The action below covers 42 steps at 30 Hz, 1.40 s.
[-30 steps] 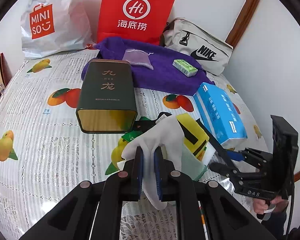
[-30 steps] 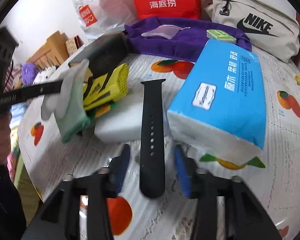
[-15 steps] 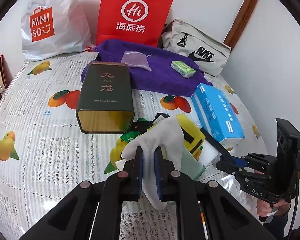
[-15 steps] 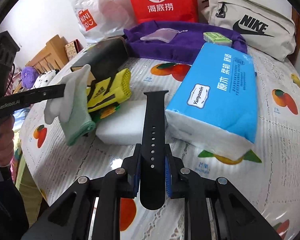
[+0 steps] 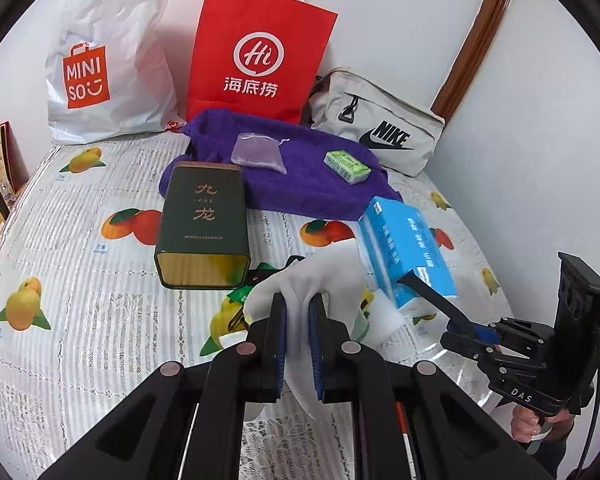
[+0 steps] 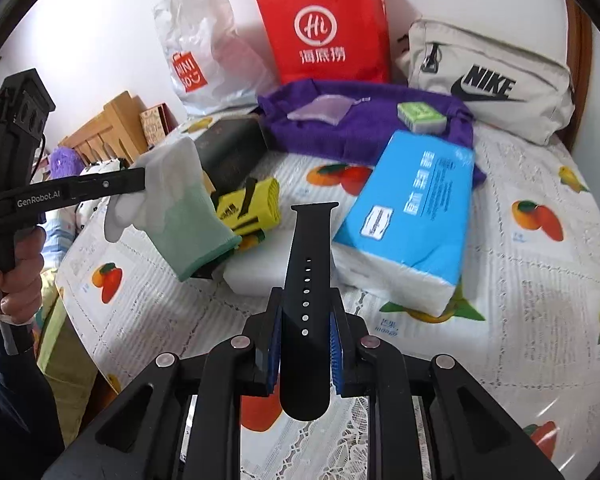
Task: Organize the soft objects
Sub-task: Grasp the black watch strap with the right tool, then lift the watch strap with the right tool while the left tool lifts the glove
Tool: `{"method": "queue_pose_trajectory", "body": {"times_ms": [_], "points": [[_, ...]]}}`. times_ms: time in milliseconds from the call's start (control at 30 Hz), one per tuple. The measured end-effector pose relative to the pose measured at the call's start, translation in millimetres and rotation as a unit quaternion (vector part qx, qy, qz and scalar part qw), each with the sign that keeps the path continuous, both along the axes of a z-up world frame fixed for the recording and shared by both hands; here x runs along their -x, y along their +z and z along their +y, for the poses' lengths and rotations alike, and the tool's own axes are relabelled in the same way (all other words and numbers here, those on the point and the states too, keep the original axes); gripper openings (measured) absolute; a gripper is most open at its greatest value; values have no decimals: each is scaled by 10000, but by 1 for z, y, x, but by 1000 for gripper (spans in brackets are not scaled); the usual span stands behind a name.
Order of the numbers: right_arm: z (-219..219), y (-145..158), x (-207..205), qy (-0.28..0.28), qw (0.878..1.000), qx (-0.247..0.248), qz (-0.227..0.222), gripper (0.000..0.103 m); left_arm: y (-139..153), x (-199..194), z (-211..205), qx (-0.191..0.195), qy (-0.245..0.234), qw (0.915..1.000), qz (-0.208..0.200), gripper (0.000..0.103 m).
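Both tools were loaded: the left tool [image 5: 298, 344] pinched a white glove [image 5: 320, 280] lifted off the desk [image 5: 80, 320], the right tool [image 6: 305, 344] clamped a black watch strap [image 6: 308, 280], its long axis running straight ahead toward the purple towel [image 6: 364, 128], which lay beyond the blue tissue pack [image 6: 416, 208], nearer the right.

White-and-green glove [image 5: 320, 280] and black watch strap [image 6: 306, 300], both lifted.

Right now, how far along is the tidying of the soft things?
Already on the purple towel: a clear pouch and a green packet. In hand: the left claw grips a white-and-green glove, the right claw a black rubber watch strap. Left: yellow item, white foam block.
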State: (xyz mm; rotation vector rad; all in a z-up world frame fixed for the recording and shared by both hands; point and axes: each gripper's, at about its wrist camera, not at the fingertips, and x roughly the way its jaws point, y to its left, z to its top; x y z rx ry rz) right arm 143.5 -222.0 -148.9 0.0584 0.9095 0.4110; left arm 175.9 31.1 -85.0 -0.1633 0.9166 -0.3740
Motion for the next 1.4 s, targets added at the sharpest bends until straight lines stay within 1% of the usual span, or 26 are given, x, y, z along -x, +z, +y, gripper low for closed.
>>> {"method": "queue_pose_trajectory", "body": {"times_ms": [333, 567, 733, 800, 833, 900, 967, 1033, 1200, 1267, 1300, 1333, 1367, 1400], "points": [[-12, 27, 0, -223, 9996, -4, -172, 20, 23, -4, 5, 84, 84, 9999, -66, 11], [-30, 40, -5, -469, 9987, 0, -222, 20, 33, -13, 15, 66, 223, 9997, -91, 11], [-42, 43, -10, -604, 9979, 36, -219, 20, 29, -19, 28, 75, 387, 9992, 5, 11], [-46, 44, -13, -660, 9976, 17, -224, 12, 29, -22, 33, 91, 429, 9990, 21, 11], [-48, 45, -15, -673, 9975, -13, -192, 10, 29, -25, 36, 81, 475, 9988, 41, 11], [-51, 46, -20, -700, 9974, -24, -177, 10, 30, -29, 38, 82, 505, 9987, 57, 11], [-52, 47, -25, -701, 9973, -58, -202, 7, 31, -33, 38, 80, 498, 9987, 46, 11], [-50, 45, -32, -630, 9978, -105, -189, 6, 31, -38, 37, 91, 485, 9988, 57, 11], [-43, 33, -39, -480, 9988, 99, 7, 7, 25, -46, 31, 141, 392, 9991, 112, 11], [-46, 29, -34, -456, 9988, 162, 41, 12, 22, -47, 26, 160, 314, 9993, 152, 11], [-48, 26, -30, -426, 9989, 176, 86, 25, 21, -48, 23, 159, 272, 9994, 165, 11], [-49, 22, -25, -386, 9990, 191, 141, 42, 20, -48, 21, 157, 231, 9994, 184, 11], [-49, 19, -21, -376, 9989, 219, 144, 49, 18, -49, 18, 154, 193, 9995, 210, 11], [-49, 15, -16, -381, 9989, 262, 127, 53, 17, -49, 16, 149, 161, 9995, 223, 11]]}}
